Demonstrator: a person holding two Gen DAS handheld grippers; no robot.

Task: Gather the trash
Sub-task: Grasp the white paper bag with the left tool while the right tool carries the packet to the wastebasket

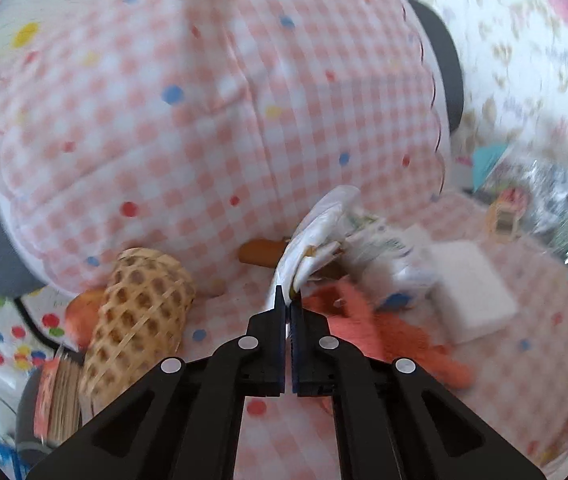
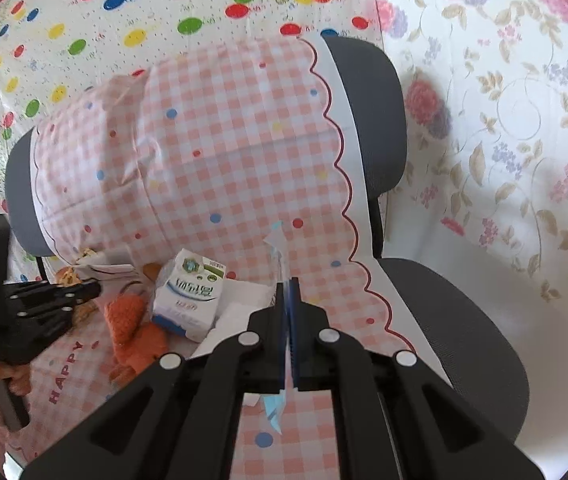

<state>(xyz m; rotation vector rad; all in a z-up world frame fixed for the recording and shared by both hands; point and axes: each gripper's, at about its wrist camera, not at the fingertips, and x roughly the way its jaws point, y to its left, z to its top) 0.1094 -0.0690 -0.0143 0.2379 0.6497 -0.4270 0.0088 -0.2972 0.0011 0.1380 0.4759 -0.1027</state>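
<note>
In the left wrist view my left gripper (image 1: 288, 300) is shut on a crumpled white wrapper (image 1: 316, 232), which stands up from the fingertips above the pink checked cloth (image 1: 203, 140). The right wrist view shows that gripper (image 2: 97, 289) at the left, held by a person's hand. My right gripper (image 2: 288, 282) is shut on the thin edge of a clear plastic bag with blue trim (image 2: 277, 248); the bag (image 1: 544, 196) appears blurred at the right of the left wrist view. A milk carton (image 2: 191, 292) lies on the seat between the grippers.
A woven cone basket (image 1: 139, 308), an orange fuzzy cloth (image 1: 384, 328), a white block (image 1: 472, 292) and a small orange-brown item (image 1: 261, 254) lie on the cloth-covered grey chair (image 2: 368, 92). Patterned sheets hang behind. The chair's bare seat (image 2: 464, 320) is at the right.
</note>
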